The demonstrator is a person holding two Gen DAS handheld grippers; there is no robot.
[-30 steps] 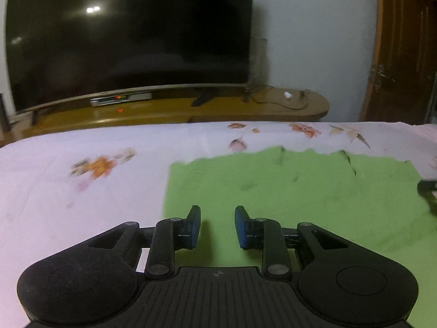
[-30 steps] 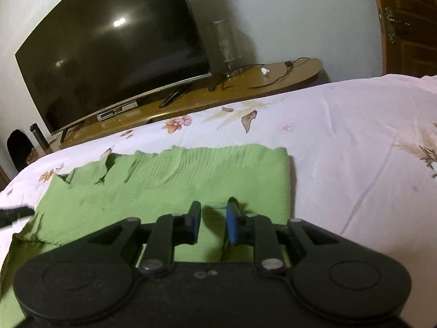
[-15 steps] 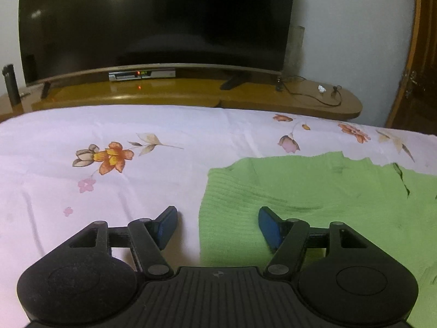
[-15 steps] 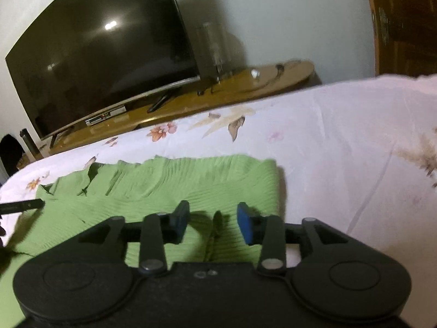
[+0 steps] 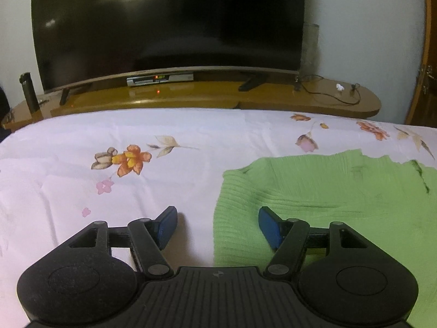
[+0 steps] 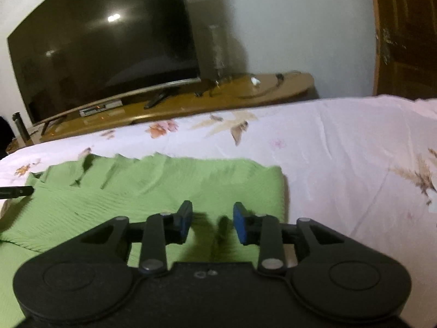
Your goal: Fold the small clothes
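We see the green knit garment (image 5: 327,191) lying flat on the floral bedsheet (image 5: 136,180). Left gripper (image 5: 217,228) has just been opening; its jaws stand wide apart, straddling the garment's left edge, nothing pinched. Right gripper (image 6: 210,222) is over the cloth near its 3 o'clock edge, jaws partly apart and just closing a bit; blur hides whether a ridge sits between them, probably not gripped. We'd lower both, pinch one layer at matching edges, then lift evenly.
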